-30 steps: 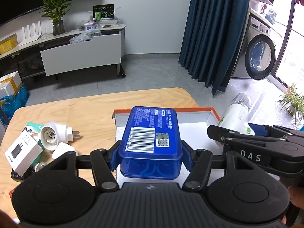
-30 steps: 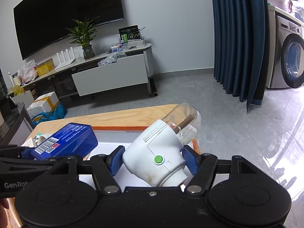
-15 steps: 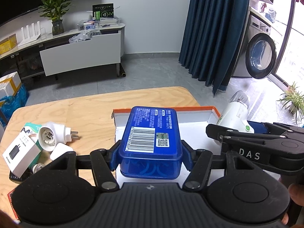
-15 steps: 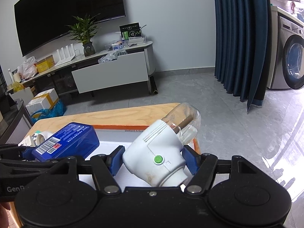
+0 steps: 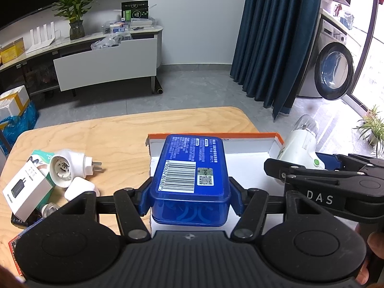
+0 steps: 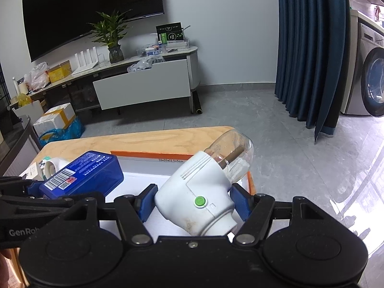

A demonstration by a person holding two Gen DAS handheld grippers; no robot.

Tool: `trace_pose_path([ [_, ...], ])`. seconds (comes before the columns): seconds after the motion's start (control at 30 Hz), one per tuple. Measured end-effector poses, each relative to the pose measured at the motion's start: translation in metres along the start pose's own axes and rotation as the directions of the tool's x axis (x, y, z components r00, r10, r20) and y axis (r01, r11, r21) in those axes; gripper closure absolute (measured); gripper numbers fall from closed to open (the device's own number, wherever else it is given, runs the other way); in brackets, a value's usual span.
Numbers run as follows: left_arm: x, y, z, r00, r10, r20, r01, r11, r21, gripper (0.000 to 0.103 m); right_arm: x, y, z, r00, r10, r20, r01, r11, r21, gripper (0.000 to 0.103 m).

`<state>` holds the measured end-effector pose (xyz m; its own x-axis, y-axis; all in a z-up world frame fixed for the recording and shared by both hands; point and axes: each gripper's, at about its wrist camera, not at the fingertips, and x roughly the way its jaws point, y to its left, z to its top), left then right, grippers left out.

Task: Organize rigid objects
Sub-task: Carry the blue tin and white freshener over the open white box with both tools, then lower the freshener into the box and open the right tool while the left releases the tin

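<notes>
- L tongs (image 5: 189, 199): clamped on blue box (image 5: 192, 168), which we hold over orange-rimmed tray (image 5: 249, 136) for drop-in.
- R tongs (image 6: 192, 204): clamped on white lamp socket w/ bulb (image 6: 199, 192), above tray's right end.
- Worktop (image 5: 115, 129): adapters (image 5: 69, 168) unsorted at left.

Both fisheye views look forward and downward along their own fingers, close above the orange-rimmed box (image 5: 252, 136) on the wooden table (image 5: 115, 132). The left wrist view sits left of that box, the right wrist view right. Both share the box (image 6: 148, 154) and the TV cabinet (image 6: 144, 84) beyond.
</notes>
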<state>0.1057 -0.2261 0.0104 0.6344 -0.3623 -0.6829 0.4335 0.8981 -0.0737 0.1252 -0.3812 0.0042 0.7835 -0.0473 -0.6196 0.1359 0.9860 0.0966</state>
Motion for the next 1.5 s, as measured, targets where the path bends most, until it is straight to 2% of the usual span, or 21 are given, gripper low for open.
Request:
trace_pose_path([
  [0.73,0.007,0.003,-0.002,1.000,-0.010,-0.010,0.010,1.000,-0.006,0.040,0.010,0.002,-0.001,0.999,0.001,-0.034,-0.001,1.000,-0.022,0.023],
  [1.3,0.015,0.002,-0.002,1.000,-0.007,-0.027,0.006,1.000,-0.024,0.040,0.031,0.005,0.000,0.996,0.009,-0.090,-0.013,0.999,-0.040,0.023],
  [1.5,0.018,0.001,-0.002,1.000,-0.009,-0.030,0.008,1.000,-0.024,0.040,0.033,0.006,-0.002,0.996,-0.021,-0.083,0.016,0.998,-0.058,0.021],
])
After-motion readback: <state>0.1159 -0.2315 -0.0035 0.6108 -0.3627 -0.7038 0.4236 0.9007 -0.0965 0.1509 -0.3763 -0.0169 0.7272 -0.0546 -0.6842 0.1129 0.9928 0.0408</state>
